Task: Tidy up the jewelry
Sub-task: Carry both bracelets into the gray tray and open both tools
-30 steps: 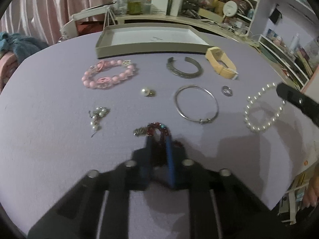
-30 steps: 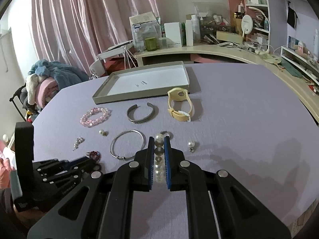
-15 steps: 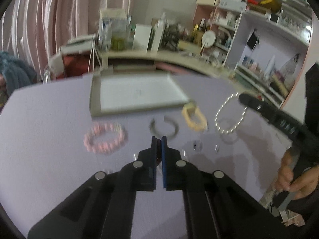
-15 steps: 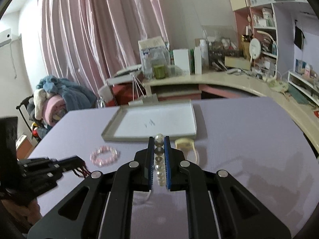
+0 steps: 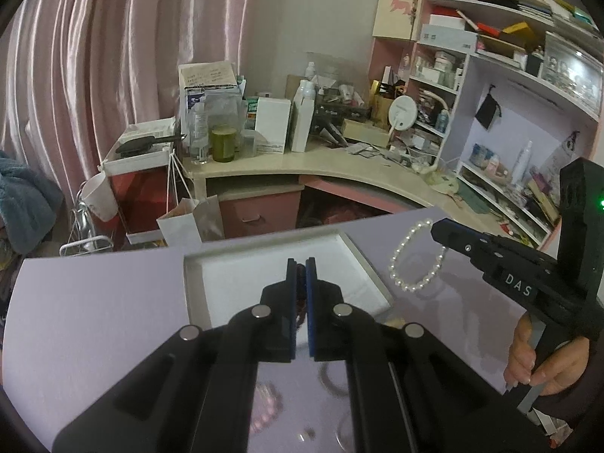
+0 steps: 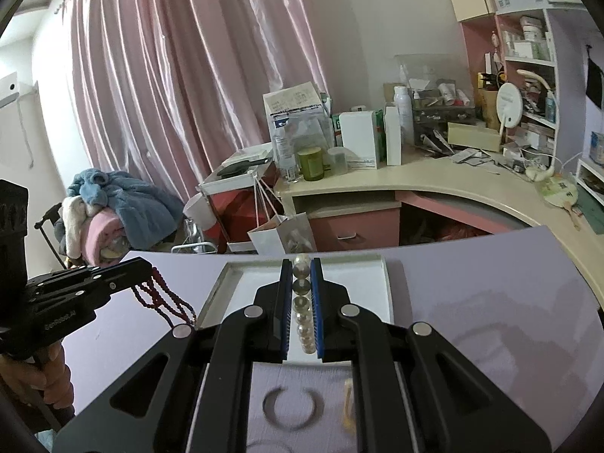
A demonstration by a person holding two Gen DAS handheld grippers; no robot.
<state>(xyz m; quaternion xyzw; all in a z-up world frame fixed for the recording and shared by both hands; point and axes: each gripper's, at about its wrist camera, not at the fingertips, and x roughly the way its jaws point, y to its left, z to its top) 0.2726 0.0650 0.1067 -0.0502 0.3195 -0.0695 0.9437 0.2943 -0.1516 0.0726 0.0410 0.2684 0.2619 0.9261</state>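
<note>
Both claws loaded, held above the tray.

Your left claw (image 5: 301, 268) is clamped on the red bead strand (image 6: 162, 298), loops dangling above the lilac bench (image 5: 94, 302). Your right claw (image 6: 301, 264) pinches the pearl bracelet (image 5: 415, 260), hanging at 3 o'clock of the white-lined tray (image 5: 196, 287). A silver cuff (image 6: 292, 409) lies below. Pink curtains (image 6: 181, 75) at 12 o'clock.

Left wrist view: red bead strand (image 5: 301, 294) mostly hidden between the fingers (image 5: 291, 302); at 6 o'clock, blurred pink beads (image 5: 268, 406) on the tabletop (image 5: 94, 302). Right wrist view: open bangle (image 6: 292, 409) blurred; yellow item (image 6: 349, 404) at 5 o'clock indistinct.
</note>
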